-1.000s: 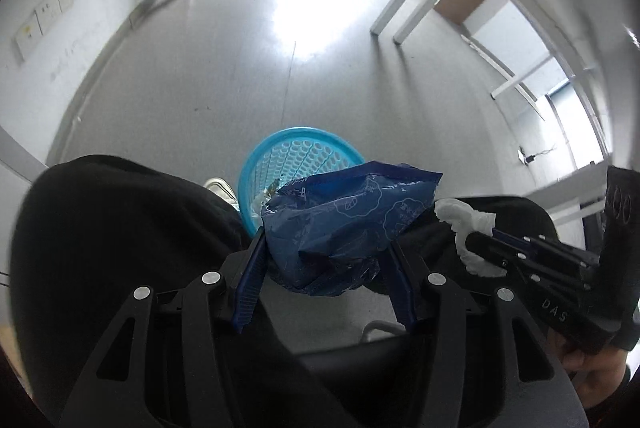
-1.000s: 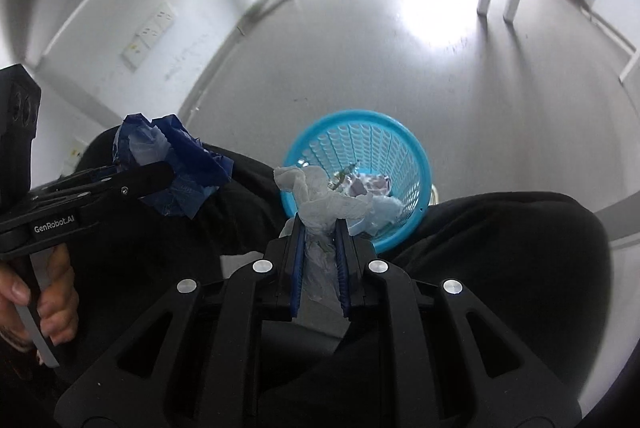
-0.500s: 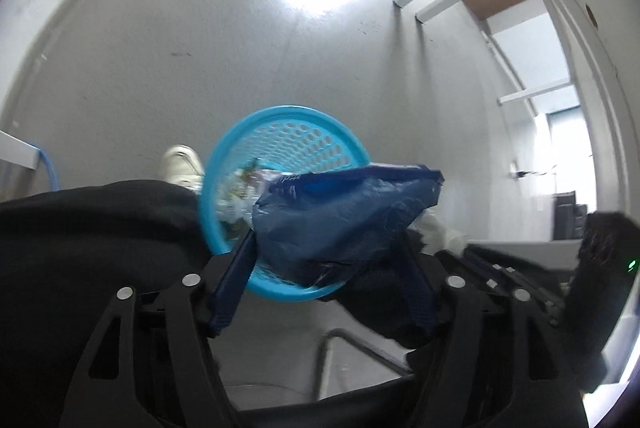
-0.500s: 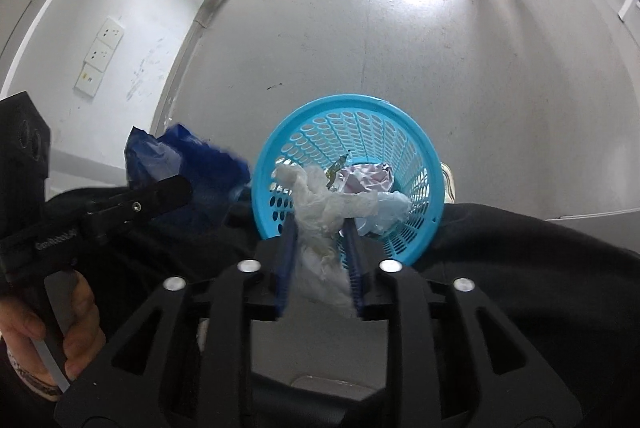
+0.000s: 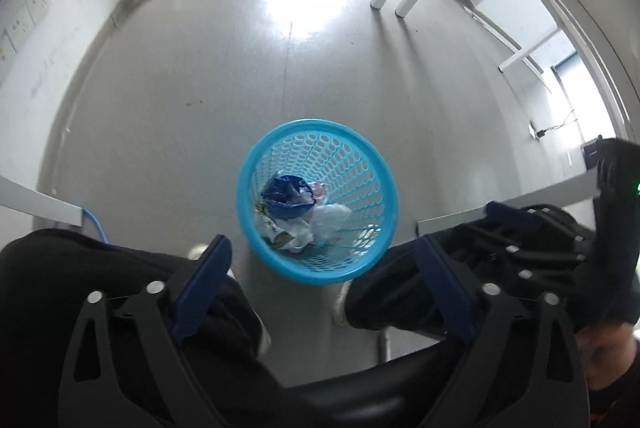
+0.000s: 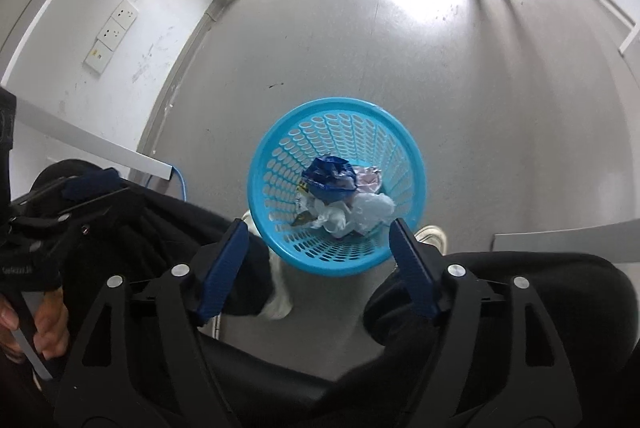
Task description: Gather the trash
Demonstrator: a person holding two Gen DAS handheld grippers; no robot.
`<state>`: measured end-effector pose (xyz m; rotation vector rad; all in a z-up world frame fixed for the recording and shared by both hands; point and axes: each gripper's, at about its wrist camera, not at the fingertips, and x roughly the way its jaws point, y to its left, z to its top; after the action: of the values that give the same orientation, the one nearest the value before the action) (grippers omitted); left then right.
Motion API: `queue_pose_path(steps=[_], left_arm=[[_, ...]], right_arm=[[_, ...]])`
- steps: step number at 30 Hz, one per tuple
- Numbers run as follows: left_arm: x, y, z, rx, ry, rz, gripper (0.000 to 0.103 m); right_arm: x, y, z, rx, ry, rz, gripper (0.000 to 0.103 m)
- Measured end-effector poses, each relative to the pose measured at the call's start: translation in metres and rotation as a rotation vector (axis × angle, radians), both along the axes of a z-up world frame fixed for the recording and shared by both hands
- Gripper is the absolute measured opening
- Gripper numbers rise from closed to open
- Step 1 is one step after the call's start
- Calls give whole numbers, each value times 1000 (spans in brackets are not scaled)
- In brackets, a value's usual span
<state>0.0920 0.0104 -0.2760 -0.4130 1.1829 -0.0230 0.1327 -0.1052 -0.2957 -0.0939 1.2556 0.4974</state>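
Trash: blue wrapper [image 5: 286, 196] left, white tissue [image 5: 330, 222] right, both inside the blue basket [image 5: 316, 270] on the floor. Left gripper [image 5: 320, 282], right gripper [image 6: 318, 264]: jaws opening, nothing between. Advice: confirm pads hold nothing, then lift straight, clear of rim.

A crumpled blue wrapper [image 6: 330, 176] and white tissue [image 6: 334, 218] lie inside the blue basket [image 6: 414, 187] (upright on the floor).
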Motion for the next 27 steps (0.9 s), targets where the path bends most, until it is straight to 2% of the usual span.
queue_pose_path(steps=[4, 7, 9, 16, 20, 27], left_arm=[[-11, 5, 6, 7, -14, -7, 97], [-14, 7, 5, 16, -24, -6, 97], [-14, 10, 3, 10, -8, 8, 97], [-17, 0, 6, 66, 3, -54, 97], [-18, 0, 4, 35, -7, -80, 97], [-16, 0, 3, 35, -6, -68, 97]], right_arm=[[-14, -15, 17, 23, -23, -10, 89], [-24, -22, 26, 15, -48, 3, 94], [-27, -27, 30, 31, -50, -3, 94], [-29, -30, 31, 39, -45, -3, 94], [-27, -31, 31, 51, -38, -6, 94], [-26, -27, 26, 49, -19, -3, 94]])
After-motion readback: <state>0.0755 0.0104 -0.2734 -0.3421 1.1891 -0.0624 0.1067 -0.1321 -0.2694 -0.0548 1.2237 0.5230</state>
